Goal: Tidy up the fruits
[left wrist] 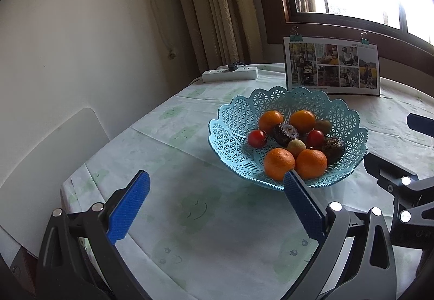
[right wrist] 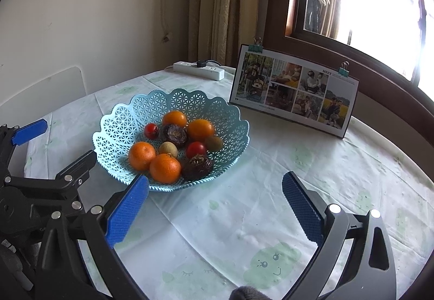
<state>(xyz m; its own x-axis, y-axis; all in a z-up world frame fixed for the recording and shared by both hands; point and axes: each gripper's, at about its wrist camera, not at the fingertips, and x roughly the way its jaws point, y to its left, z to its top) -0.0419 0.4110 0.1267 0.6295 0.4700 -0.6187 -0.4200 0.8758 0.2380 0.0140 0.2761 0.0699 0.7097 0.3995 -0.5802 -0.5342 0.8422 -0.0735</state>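
A light blue lattice basket (left wrist: 233, 123) (right wrist: 116, 121) sits on the table, holding several oranges (left wrist: 279, 163) (right wrist: 165, 167), two red tomatoes (left wrist: 257, 138) (right wrist: 195, 149), two dark wrinkled fruits (left wrist: 285, 133) (right wrist: 197, 166) and small green-brown fruits (left wrist: 296, 146) (right wrist: 168, 149). My left gripper (left wrist: 217, 178) hovers open just in front of the basket, to its left, nothing between its blue pads. My right gripper (right wrist: 215, 180) stands open in front of the basket, to its right, also empty. Each gripper shows at the edge of the other's view.
A photo calendar (left wrist: 332, 67) (right wrist: 294, 90) stands behind the basket under the window. A white power strip (left wrist: 230, 73) (right wrist: 199, 69) lies at the table's far edge by the curtain. A white chair back (left wrist: 48, 159) stands at the left. The patterned tablecloth (right wrist: 244, 218) covers the table.
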